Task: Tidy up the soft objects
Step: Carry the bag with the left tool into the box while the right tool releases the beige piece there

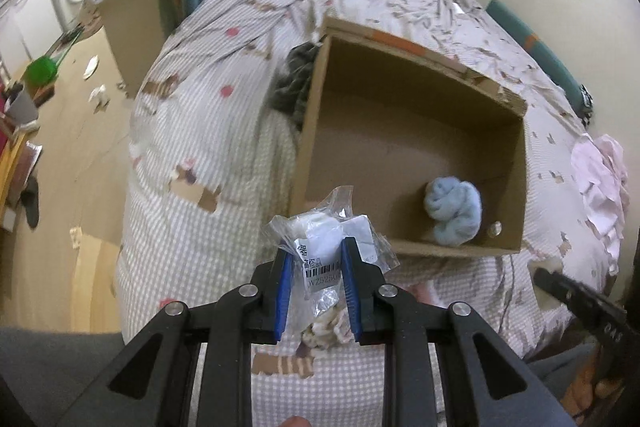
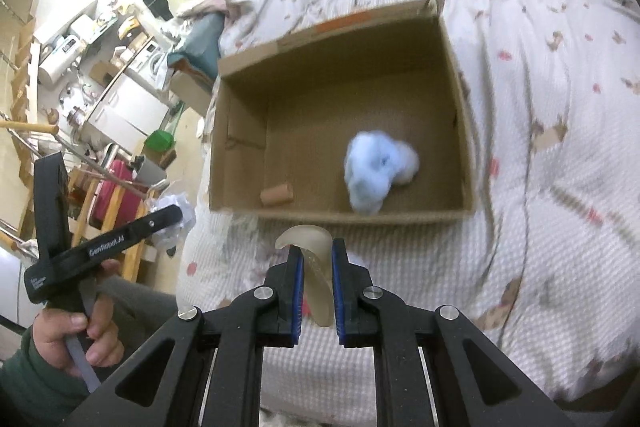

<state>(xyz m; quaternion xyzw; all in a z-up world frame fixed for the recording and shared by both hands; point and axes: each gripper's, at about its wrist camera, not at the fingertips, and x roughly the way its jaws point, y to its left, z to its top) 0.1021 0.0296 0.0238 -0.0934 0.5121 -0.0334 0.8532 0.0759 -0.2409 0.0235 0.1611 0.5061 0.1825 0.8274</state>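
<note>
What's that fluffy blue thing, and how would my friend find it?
Look for the open cardboard box sitting on the bed. Inside, on the floor of the box near the front wall, lies a crumpled light-blue soft bundle. The only other thing in view in the box is a small brown tube, so the bundle is the only blue, fluffy item there.

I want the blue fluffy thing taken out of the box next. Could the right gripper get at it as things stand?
Probably not yet: the right gripper is already shut on a translucent curved piece. The path itself looks free, since the cardboard box is open-topped and nothing covers the blue fluffy thing.
</note>
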